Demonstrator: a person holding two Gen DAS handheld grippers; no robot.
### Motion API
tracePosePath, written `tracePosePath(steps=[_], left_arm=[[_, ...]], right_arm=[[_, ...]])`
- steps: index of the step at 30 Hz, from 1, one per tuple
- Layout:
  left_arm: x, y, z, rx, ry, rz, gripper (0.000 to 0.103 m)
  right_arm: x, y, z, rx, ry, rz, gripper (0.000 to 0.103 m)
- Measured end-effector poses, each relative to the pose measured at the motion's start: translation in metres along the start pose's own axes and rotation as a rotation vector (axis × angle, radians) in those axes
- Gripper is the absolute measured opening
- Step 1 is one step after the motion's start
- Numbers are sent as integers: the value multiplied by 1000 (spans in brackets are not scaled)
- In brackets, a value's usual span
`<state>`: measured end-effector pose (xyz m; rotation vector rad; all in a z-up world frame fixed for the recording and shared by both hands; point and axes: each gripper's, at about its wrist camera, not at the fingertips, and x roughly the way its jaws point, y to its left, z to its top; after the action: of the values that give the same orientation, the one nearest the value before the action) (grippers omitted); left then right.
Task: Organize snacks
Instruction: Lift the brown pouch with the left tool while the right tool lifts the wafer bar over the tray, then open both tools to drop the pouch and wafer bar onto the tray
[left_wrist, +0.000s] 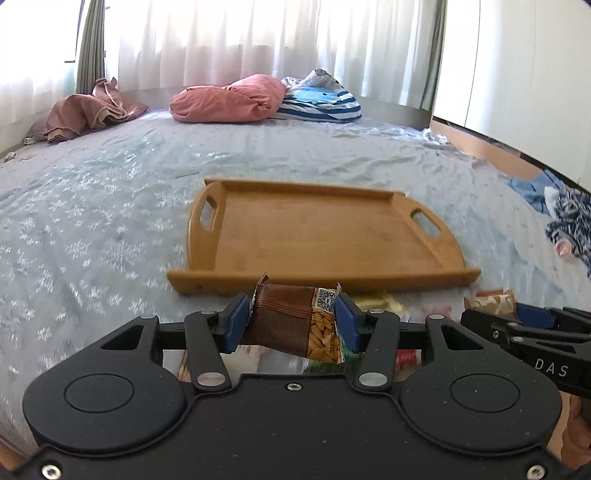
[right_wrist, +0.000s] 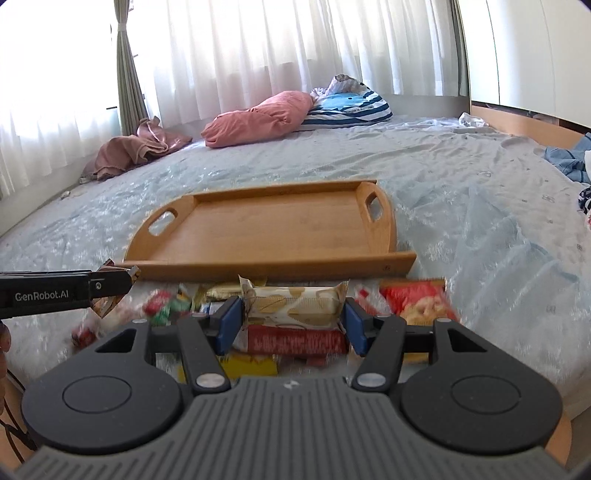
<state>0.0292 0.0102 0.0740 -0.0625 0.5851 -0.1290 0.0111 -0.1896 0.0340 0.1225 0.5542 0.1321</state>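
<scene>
Left gripper (left_wrist: 291, 323) clamped on brown snack pack (left_wrist: 291, 321), long axis crosswise betw pads, ends crumpled. Right gripper (right_wrist: 293, 323) grips cream wafer bar (right_wrist: 295, 301), also crosswise. Both held above snack pile (right_wrist: 417, 301) near wooden tray (right_wrist: 266, 225) on bed (right_wrist: 480, 221). Pile blurred, partly hidden behind grippers.

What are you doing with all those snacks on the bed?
A person is tidying snacks with a pair of tongs in each hand. The left tongs grip a brown snack packet, and the right tongs grip a cream snack bar. More wrapped snacks lie in a pile on the bedsheet below. The wooden tray just beyond has nothing in it yet.
</scene>
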Motion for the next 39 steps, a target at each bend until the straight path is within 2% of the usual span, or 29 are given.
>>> tracePosePath(steps=[5,12,16,20,23,26,31,39], left_arm=[[14,-1,28,-13,21,-3,48],[44,2,65,-53,100,-26,48],[70,9,83,-101,168,-40,48],[104,17,96,-166,270,-53,48],[126,23,101,-225,331,-56,48],[145,24,103,-234,370,-27,48],[171,21,103,-240,416,2,48],[189,11,100,-203,412,21,48]], right_arm=[[14,-7,25,6,26,-2,62],[49,-16,64,-1,97,21,62],[73,-21,83,7,150,22,62],[101,-21,98,3,226,19,62],[123,-22,106,-7,289,22,62],[145,-23,110,-16,360,15,62],[167,-26,109,-18,409,-7,62],[186,-30,104,-3,475,-2,62]])
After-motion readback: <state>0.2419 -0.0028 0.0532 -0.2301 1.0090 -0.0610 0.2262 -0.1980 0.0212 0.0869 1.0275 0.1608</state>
